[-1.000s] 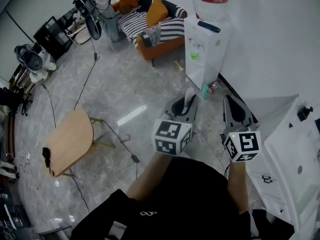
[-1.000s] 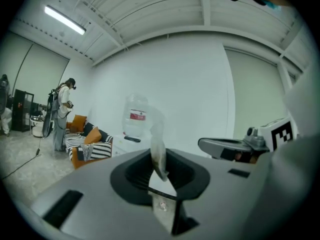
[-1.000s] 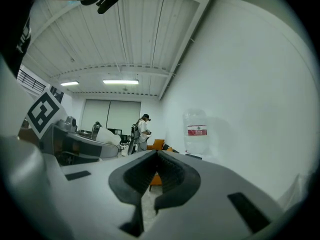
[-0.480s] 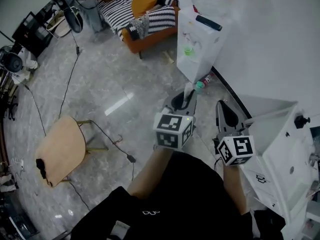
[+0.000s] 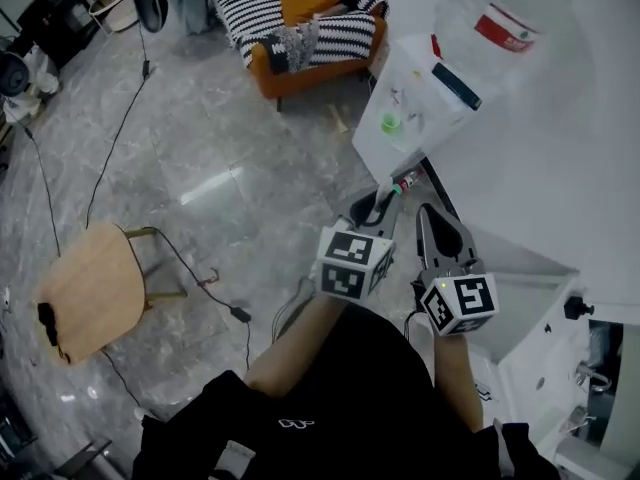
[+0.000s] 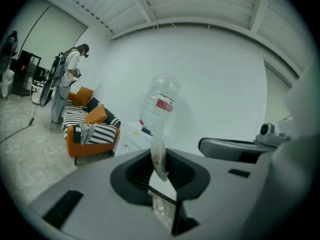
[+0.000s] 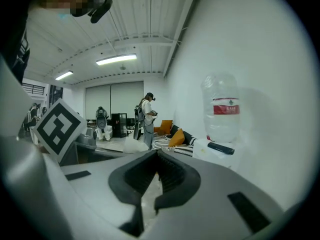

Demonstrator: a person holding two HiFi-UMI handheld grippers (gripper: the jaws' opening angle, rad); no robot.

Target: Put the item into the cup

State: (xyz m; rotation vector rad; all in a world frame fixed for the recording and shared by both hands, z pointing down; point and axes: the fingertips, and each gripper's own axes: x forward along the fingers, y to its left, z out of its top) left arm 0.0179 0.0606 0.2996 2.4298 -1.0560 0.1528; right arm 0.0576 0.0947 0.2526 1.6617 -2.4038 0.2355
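My left gripper (image 5: 381, 204) is shut on a small translucent packet (image 6: 158, 155) with brownish contents, which sticks up out of the jaws in the left gripper view. In the head view it is held over the floor just in front of the water dispenser (image 5: 405, 118). My right gripper (image 5: 427, 214) hangs right beside it, a little to its right, and its jaws (image 7: 159, 157) are shut with nothing between them. No cup shows in any view.
A large water bottle (image 5: 495, 28) tops the dispenser. A white cabinet (image 5: 545, 318) stands at the right. An orange sofa with striped cushions (image 5: 300, 28) is at the back, a wooden chair (image 5: 90, 288) at the left, and cables (image 5: 200, 278) run over the marble floor. A person (image 7: 146, 115) stands far off.
The view has swung toward the water dispenser, which now lies closer above the grippers. The two grippers have drawn nearer to each other. The left still holds the packet.
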